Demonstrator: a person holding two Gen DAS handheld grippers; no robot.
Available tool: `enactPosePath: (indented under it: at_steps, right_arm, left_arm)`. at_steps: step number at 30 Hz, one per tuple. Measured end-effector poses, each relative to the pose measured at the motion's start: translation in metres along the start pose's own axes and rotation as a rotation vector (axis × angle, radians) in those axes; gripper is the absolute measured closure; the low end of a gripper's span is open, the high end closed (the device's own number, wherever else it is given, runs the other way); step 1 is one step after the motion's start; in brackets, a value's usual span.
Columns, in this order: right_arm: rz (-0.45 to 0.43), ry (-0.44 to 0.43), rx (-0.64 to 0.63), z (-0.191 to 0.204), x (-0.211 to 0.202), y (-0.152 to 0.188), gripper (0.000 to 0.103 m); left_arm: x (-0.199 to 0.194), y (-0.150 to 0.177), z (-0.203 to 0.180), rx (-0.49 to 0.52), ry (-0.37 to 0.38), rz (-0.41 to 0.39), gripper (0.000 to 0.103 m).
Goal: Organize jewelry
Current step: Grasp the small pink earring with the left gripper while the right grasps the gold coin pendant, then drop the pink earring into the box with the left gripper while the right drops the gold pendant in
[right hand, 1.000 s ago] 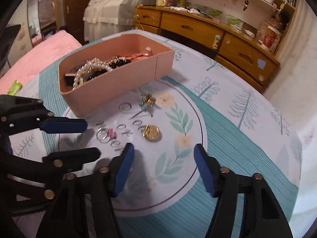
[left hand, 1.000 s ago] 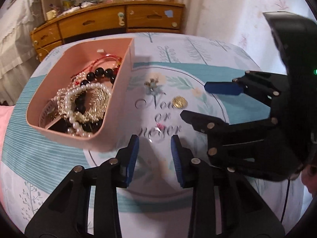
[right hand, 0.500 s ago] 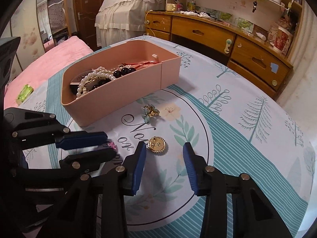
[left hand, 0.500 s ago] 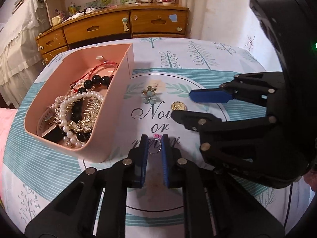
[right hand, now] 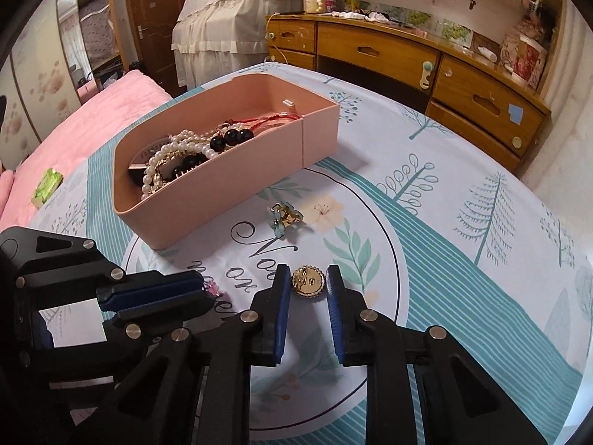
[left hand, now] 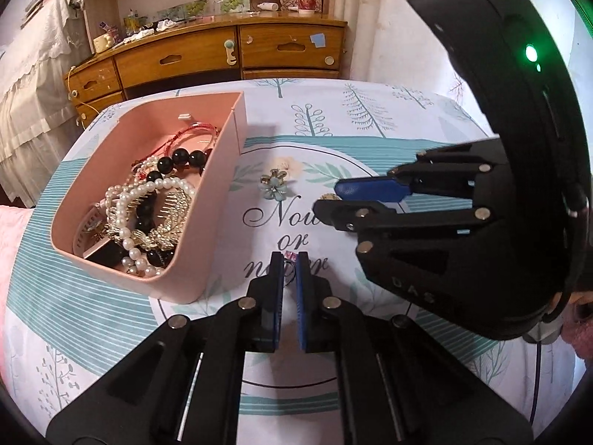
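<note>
Pink-stoned ring point(left hand: 290, 257) sits pinched in the left tool point(left hand: 290, 264), while the gold brooch point(right hand: 308, 282) lies between the right tool's point(right hand: 307, 289) half-spread jaws, the tray point(left hand: 207, 200) leftward.

- Pink box point(left hand: 207, 200) walling off 10 o'clock of left gripper point(left hand: 290, 259).
- Right gripper point(left hand: 333, 200) crowding 1 o'clock, close.
- Flower brooch point(left hand: 273, 184) lying at 12 o'clock.
- Open cloth point(right hand: 463, 259) toward 2 o'clock of right gripper.
</note>
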State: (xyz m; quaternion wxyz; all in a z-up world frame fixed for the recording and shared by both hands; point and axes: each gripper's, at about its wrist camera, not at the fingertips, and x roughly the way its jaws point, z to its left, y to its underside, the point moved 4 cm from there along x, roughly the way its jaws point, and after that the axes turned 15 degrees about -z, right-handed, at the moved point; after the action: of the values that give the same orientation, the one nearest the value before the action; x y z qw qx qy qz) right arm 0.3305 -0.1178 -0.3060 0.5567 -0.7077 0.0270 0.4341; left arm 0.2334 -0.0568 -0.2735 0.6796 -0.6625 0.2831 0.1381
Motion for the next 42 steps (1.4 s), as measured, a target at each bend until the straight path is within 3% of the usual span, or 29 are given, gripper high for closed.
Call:
enactPosePath:
  at_steps: [11,20,29,42]
  right_arm:
    - [0.013,0.062,0.117,-0.010,-0.023,0.002,0.084]
    - [-0.069,0.090,0.283,-0.006,-0.058,-0.021,0.084]
    - [-0.190,0.029,0.492,0.048,-0.071,-0.050,0.084]
    - [-0.288,0.031,0.561,0.119,-0.075,-0.080,0.084]
  left_arm:
    - [-0.033,-0.022,0.007,0.006,0.022,-0.045,0.099]
    - [-0.062,-0.052,0.036,-0.010,0.046,-0.068,0.099]
    - [-0.085,-0.077,0.097,-0.040,0.067,-0.097,0.099]
    - [-0.090,-0.098,0.165,-0.026,0.097,-0.118,0.099]
